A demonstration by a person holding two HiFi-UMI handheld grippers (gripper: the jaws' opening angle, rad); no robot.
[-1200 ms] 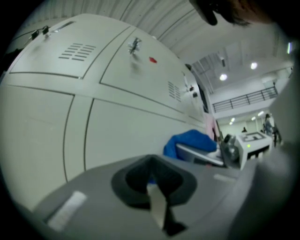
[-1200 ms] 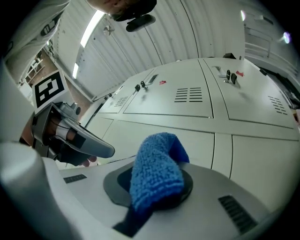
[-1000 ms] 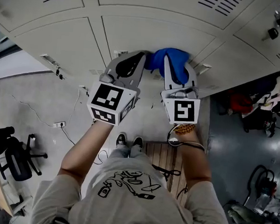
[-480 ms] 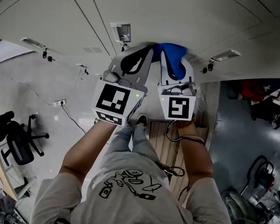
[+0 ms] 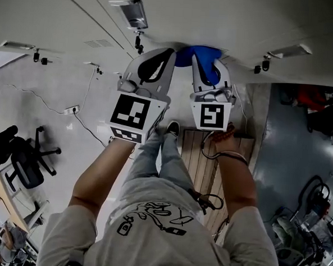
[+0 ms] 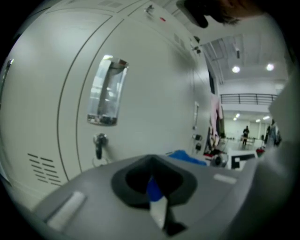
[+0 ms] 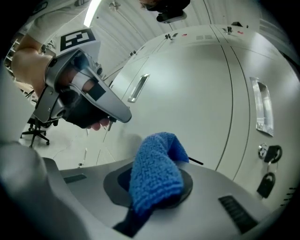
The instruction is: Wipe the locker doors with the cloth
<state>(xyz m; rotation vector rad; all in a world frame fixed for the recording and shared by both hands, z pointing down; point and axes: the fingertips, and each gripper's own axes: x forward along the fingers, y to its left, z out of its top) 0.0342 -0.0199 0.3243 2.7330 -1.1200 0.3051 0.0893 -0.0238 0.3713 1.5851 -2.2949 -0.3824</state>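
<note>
The pale grey locker doors (image 5: 219, 15) fill the top of the head view, with a metal handle (image 5: 131, 12) and a hanging key (image 5: 138, 42) on one door. A blue cloth (image 5: 196, 54) is pressed against the door just right of that key. My right gripper (image 5: 207, 63) is shut on the cloth (image 7: 154, 176), which bulges up out of its jaws. My left gripper (image 5: 160, 59) is beside it on the left, shut, its tip close to the door and nothing seen in it. The left gripper view shows the handle (image 6: 107, 91) and the key (image 6: 98, 143).
A second handle (image 5: 289, 51) and lock (image 5: 265, 63) sit on the door to the right. Below on the floor are a wooden slatted board (image 5: 201, 165), a socket strip (image 5: 72, 110), a black office chair (image 5: 24, 160) at left and clutter at far right (image 5: 325, 117).
Both grippers and the cloth have slid down the locker front; the door vents left the view and the handle now sits above the cloth. Jaws unchanged.
</note>
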